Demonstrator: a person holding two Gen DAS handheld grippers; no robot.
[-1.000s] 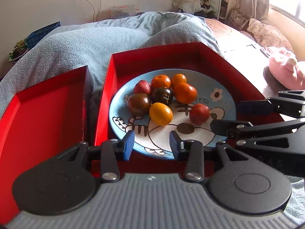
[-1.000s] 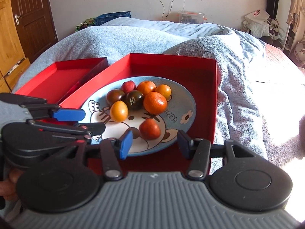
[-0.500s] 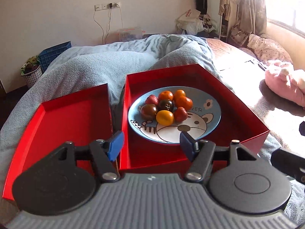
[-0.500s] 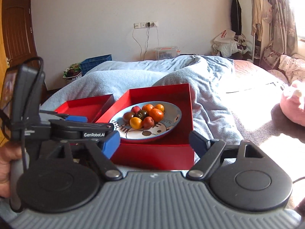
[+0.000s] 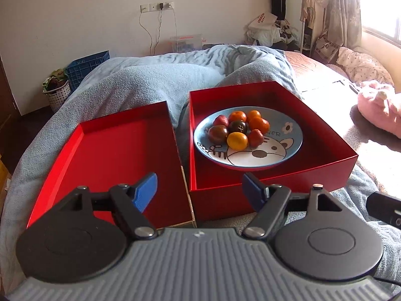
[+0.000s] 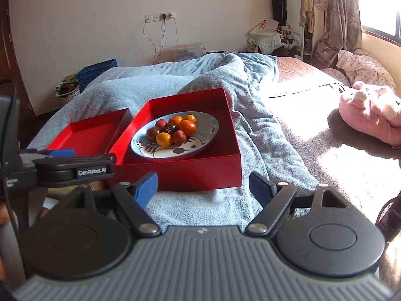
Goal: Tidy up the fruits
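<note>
Hovering released, the left gripper [image 5: 199, 188] and right gripper [image 6: 203, 185] grasp nothing; ahead of their fingers, fruits [image 5: 238, 130] sit on a plate [image 5: 290, 145] inside a red box [image 5: 325, 135].

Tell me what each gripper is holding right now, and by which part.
Nothing is held. The left gripper and the right gripper both stand open with bare blue pads, short of the red box. All the fruits lie on the plate.

Seven small round fruits [image 5: 238, 130], orange, yellow, red and dark purple-brown, sit clustered and touching on a blue cartoon-cat plate [image 5: 288, 145] inside a red cardboard box [image 5: 325, 135].
</note>
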